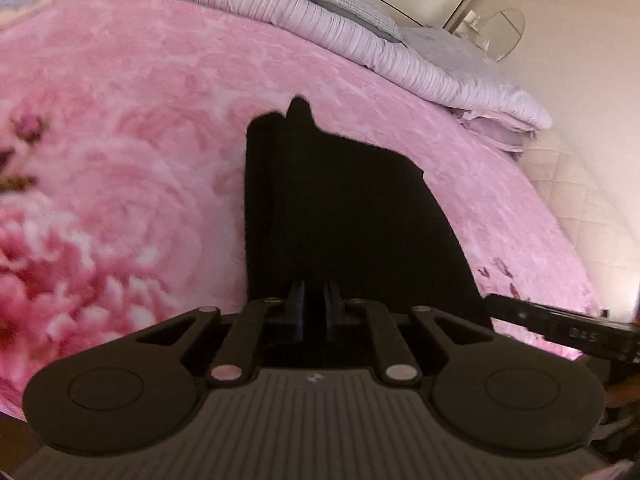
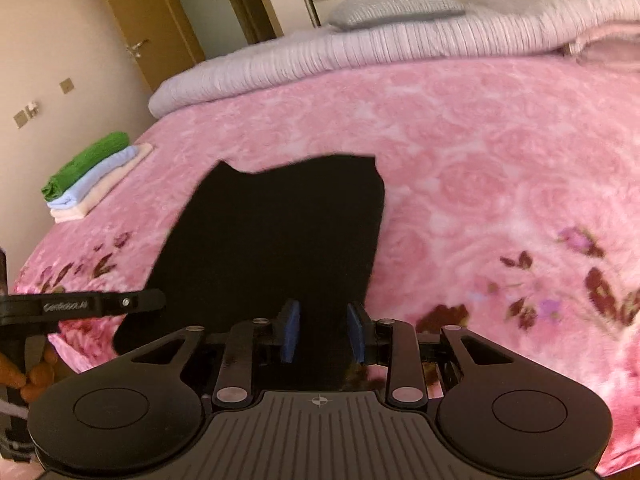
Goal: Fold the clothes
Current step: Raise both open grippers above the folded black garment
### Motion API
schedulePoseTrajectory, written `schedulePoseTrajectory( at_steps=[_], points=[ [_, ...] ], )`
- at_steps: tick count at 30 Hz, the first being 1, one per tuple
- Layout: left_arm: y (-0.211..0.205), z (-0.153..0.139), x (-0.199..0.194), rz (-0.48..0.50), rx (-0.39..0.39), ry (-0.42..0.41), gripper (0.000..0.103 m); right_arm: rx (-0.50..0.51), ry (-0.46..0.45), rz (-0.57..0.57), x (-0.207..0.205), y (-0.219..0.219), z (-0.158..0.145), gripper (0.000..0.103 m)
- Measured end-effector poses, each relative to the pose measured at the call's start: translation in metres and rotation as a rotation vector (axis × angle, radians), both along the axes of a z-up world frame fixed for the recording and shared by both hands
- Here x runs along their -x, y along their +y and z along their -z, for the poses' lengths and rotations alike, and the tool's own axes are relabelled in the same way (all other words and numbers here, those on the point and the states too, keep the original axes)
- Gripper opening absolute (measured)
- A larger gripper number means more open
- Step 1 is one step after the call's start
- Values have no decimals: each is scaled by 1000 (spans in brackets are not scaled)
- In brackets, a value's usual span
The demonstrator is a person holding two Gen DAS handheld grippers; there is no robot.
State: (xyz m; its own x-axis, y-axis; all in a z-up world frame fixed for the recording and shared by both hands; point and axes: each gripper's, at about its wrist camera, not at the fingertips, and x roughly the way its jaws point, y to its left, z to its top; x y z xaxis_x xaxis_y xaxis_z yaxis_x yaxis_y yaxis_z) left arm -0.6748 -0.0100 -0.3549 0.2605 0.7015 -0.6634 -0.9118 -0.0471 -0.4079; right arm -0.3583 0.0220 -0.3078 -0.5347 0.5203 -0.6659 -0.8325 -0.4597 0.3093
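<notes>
Black garment lies on the bed, on a pink floral blanket, with its near edge lifted toward both cameras. Left tongs are almost together, and the black cloth sits between them, so they look clamped on its edge. Right tongs stand partly apart, with the blue pads on both sides of a bunched strip of the same garment, pressing it. In the right wrist view, a stack of 3 folded towels, green on top, rests on the blanket at 10 o'clock from the garment. A lilac duvet and a grey pillow lie at 12 o'clock, well apart.
</notes>
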Motion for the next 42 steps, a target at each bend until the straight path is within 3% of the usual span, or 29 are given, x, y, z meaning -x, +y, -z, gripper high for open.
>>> schedulePoseTrajectory(
  at_steps=[2,6,8,12,17,27,35,42],
  points=[
    [-7,-7,-3,6,-14,11,8,24,16,-12,-3,-11,3,30],
    [-11,-1,-9,-19,71,36,6,61,6,15,-6,-27,20,30],
    [-15,-10,-13,-37,82,51,6,96,34,50,-12,-29,11,30],
    [-25,-26,-22,-74,109,97,11,69,-27,65,-10,-33,-10,31],
    [-33,-38,-33,-95,135,170,19,95,-60,100,-10,-43,-11,31],
    [-52,-57,-50,-68,108,240,29,74,-120,171,-14,-64,-22,31],
    [-73,-71,-63,-70,72,342,33,30,-128,172,-7,-85,-37,34],
    [-91,-82,-70,-65,28,369,35,-13,-120,160,-3,-100,-49,36]
  ],
)
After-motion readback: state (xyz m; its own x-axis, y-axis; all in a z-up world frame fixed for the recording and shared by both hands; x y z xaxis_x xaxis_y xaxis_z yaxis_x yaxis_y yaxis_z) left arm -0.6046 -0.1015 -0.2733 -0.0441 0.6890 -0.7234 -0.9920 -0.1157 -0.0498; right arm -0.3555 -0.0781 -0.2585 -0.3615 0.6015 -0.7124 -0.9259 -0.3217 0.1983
